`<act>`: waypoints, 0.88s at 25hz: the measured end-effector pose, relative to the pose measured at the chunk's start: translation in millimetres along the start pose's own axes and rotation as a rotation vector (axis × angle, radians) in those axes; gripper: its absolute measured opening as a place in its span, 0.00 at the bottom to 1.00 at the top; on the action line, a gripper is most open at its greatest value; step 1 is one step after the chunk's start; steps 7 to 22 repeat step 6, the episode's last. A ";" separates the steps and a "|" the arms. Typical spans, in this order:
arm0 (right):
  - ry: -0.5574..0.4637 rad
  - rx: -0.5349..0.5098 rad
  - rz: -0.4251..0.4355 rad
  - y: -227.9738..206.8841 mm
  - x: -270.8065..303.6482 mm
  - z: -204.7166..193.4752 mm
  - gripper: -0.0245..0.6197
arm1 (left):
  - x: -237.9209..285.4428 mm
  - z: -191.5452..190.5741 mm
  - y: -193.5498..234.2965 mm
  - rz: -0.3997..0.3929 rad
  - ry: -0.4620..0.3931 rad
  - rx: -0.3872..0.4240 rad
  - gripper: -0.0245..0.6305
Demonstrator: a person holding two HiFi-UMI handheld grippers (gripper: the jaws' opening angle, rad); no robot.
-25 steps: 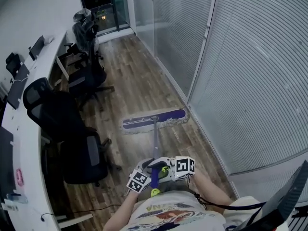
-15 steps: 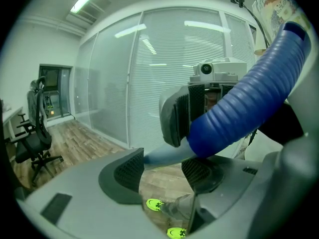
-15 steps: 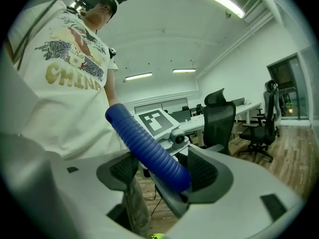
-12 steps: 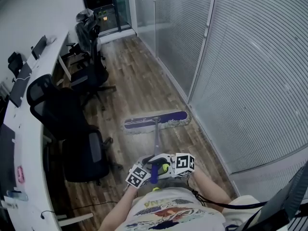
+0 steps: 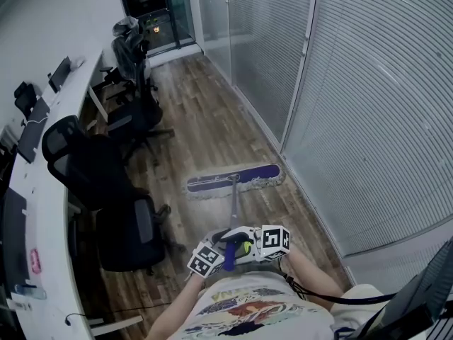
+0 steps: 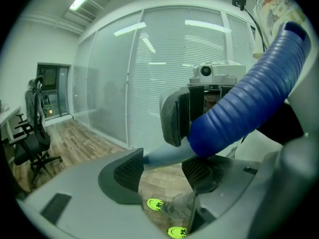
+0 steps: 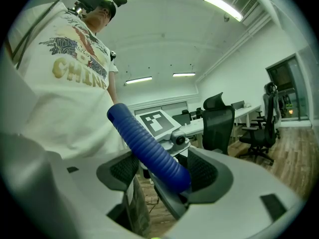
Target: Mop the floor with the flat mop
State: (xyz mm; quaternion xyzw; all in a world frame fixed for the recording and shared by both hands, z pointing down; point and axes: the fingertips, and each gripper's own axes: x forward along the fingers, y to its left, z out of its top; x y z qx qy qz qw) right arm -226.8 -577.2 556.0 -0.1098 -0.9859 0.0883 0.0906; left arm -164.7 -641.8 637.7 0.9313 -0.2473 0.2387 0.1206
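Left gripper [image 6: 164, 164] and right gripper [image 7: 163, 171] both clamped on the mop handle [image 5: 231, 205], bottom centre; flat mop head [image 5: 234, 178] sits mid-frame on the wood floor [image 5: 205, 112], beside the glass wall [image 5: 354, 119]

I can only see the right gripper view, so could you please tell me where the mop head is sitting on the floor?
Observer: In the head view the mop head lies flat on the wood floor, straight ahead of the person, with its right end close to the glass wall.
Operator: Thank you. Is the left gripper on the mop as well?
Observer: Yes. The left gripper view shows the left gripper shut on the mop handle, on the pale shaft just below the blue grip.
Operator: Is anything near the mop head's left end?
Observer: A black office chair stands to its left, apart from the mop head.
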 end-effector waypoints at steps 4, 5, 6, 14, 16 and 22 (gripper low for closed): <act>0.010 -0.003 0.004 2.4 -0.1 -2.2 0.47 | 0.8 -2.3 -1.9 0.002 0.009 0.008 0.37; 0.014 -0.004 0.006 3.3 -0.1 -3.2 0.47 | 0.7 -3.2 -2.0 0.005 0.010 0.009 0.37; 0.017 -0.005 0.008 4.2 0.0 -4.2 0.47 | 0.6 -4.1 -1.9 0.009 0.012 0.011 0.37; 0.017 -0.005 0.008 4.2 0.0 -4.2 0.47 | 0.6 -4.1 -1.9 0.009 0.012 0.011 0.37; 0.017 -0.005 0.008 4.2 0.0 -4.2 0.47 | 0.6 -4.1 -1.9 0.009 0.012 0.011 0.37; 0.017 -0.005 0.008 4.2 0.0 -4.2 0.47 | 0.6 -4.1 -1.9 0.009 0.012 0.011 0.37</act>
